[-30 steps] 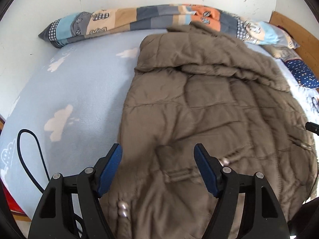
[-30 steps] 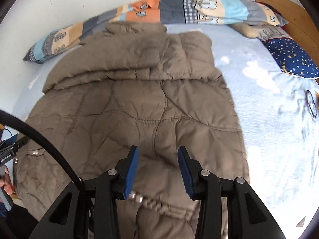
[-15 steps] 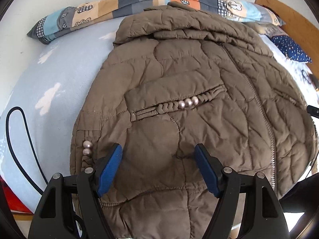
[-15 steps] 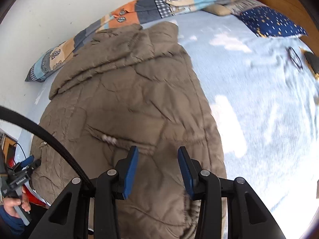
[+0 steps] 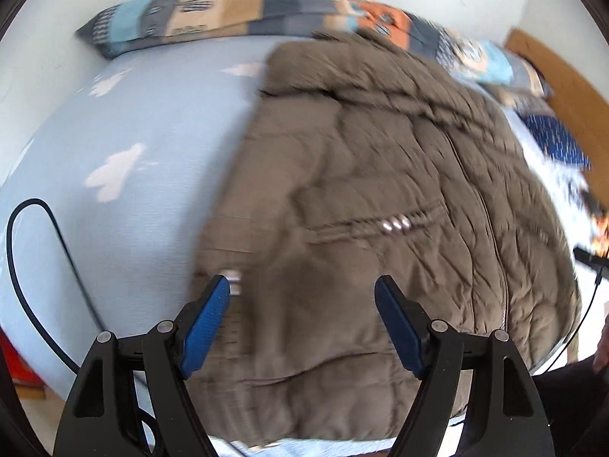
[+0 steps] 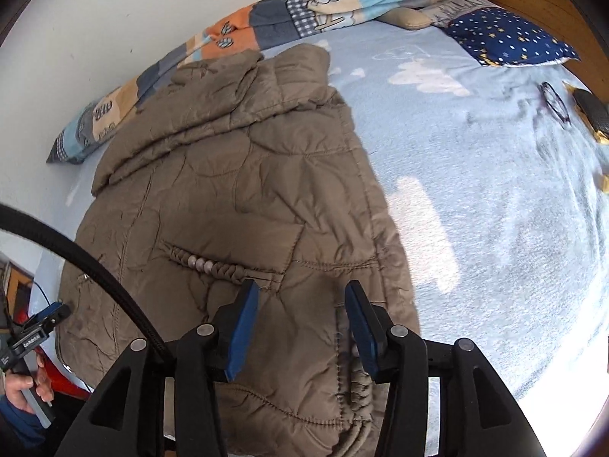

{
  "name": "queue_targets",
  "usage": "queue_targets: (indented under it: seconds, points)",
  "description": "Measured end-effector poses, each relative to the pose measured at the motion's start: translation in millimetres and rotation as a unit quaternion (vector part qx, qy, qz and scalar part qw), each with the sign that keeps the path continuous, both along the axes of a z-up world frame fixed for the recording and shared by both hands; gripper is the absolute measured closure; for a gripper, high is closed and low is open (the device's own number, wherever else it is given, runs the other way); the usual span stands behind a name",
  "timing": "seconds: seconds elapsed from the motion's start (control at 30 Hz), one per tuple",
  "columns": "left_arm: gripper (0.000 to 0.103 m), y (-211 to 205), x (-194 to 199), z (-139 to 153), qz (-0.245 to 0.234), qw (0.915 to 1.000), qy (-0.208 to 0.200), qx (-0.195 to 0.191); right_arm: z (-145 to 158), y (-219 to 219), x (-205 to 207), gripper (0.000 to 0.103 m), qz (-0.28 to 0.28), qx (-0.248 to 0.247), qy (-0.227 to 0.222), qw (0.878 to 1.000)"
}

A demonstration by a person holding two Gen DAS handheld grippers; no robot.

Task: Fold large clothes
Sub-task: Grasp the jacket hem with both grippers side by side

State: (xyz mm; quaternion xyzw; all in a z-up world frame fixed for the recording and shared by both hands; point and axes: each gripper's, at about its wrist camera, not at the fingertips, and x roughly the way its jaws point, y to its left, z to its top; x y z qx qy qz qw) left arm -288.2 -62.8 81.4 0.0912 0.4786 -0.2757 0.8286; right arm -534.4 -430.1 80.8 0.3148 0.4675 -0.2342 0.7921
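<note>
Left claw: blue pads spread wide, gripping nothing, poised over the hem of a brown quilted jacket lying flat on a pale blue cloud-print bed, a black cable to its left. Right claw: parted, empty, above the jacket's right edge; patchwork blanket along the wall, navy star pillow far right

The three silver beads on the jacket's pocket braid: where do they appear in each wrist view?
Left wrist: the silver beads sit right of centre on the brown quilted jacket, blurred.
Right wrist: the beads lie lower left, just above the left finger.
Shared landmark: the patchwork quilt against the wall.
</note>
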Motion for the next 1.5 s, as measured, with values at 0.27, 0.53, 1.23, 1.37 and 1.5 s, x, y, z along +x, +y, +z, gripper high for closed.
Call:
queue_targets:
  seconds: [0.27, 0.53, 1.23, 1.37, 1.5]
  points:
    - [0.025, 56.7, 26.4, -3.7, 0.080, 0.9950, 0.050, -0.034, 8.5, -1.7, -22.6, 0.046, -0.032, 0.014, -0.019, 0.999]
    - [0.025, 47.6, 23.9, -19.5, 0.059, 0.9968, 0.053, -0.005, 4.4, -3.0, -25.9, 0.043, -0.040, 0.017, -0.011, 0.999]
    - [0.027, 55.0, 1.5, -43.7, 0.013, 0.9831, 0.139, -0.118, -47.0, -18.8, -70.8, 0.017, -0.080, 0.218, -0.075, 0.970]
    - [0.041, 64.2, 7.6, -49.2, 0.037, 0.9836, 0.137, -0.112, -36.4, -1.4, -60.4, 0.017, -0.046, 0.187, -0.066, 0.979]
    - [0.041, 73.7, 15.0, -56.1, 0.062, 0.9784, 0.156, -0.121, -39.5, 8.0, -60.7, 0.017, -0.050, 0.177, -0.042, 0.982]
